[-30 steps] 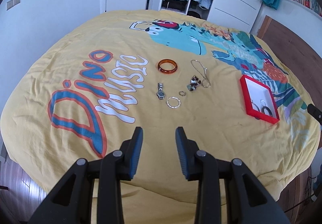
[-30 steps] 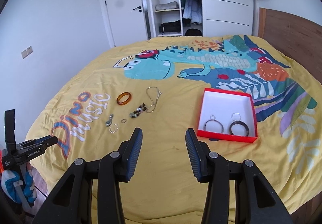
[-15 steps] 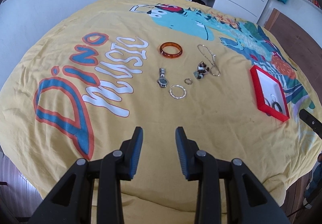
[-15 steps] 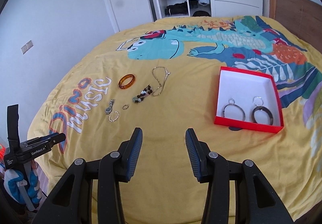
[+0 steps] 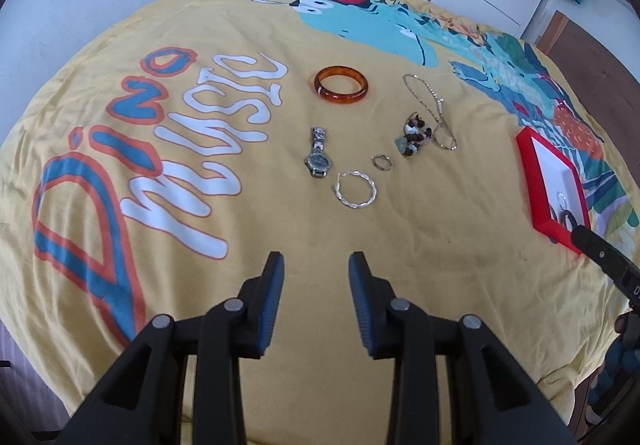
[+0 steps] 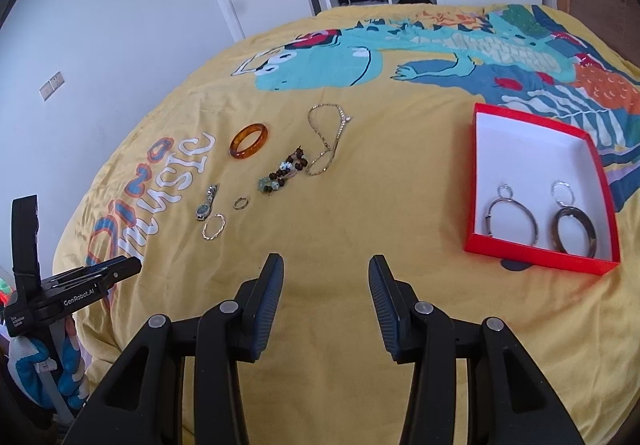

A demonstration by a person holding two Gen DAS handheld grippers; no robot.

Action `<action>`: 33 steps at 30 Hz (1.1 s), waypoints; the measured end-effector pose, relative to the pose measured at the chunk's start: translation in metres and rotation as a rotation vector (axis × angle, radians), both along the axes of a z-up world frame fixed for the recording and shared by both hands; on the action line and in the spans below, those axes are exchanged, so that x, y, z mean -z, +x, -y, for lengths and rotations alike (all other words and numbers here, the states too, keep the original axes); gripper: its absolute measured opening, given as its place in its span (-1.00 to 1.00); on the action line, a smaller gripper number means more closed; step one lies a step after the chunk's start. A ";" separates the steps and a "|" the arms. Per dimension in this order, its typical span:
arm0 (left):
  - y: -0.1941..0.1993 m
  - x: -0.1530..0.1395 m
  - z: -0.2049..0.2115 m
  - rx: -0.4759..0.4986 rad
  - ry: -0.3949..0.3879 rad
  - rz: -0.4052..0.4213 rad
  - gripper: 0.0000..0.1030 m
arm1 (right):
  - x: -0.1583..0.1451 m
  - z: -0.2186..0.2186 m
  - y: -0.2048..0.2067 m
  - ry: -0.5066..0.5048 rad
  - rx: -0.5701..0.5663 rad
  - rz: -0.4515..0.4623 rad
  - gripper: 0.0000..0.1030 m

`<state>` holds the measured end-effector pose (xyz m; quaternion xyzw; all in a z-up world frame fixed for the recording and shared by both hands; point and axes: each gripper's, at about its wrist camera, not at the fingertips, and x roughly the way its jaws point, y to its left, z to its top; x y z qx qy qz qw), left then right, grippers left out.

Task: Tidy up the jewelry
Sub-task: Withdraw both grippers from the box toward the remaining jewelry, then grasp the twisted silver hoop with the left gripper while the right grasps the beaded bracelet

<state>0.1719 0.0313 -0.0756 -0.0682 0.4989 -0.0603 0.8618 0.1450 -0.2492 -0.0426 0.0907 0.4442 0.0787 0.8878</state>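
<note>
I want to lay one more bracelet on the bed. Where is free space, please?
Bare yellow cover lies between the twisted hoop and the red box, just ahead of the right tool. The box's far white half is also free. It is crowded from the watch to the chain necklace.

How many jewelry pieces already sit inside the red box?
2: both hoop earrings, one silver at the box's near-left, one dark at its near-right. Nothing seems hidden.
</note>
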 end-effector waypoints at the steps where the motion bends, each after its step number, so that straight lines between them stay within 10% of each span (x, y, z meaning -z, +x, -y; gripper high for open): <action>1: 0.004 0.002 0.002 0.002 0.000 -0.004 -0.38 | 0.003 -0.001 0.004 0.001 -0.004 -0.005 -0.14; 33: 0.088 0.060 0.022 -0.022 -0.126 -0.117 -0.46 | 0.062 -0.032 0.086 0.073 -0.114 -0.076 -0.15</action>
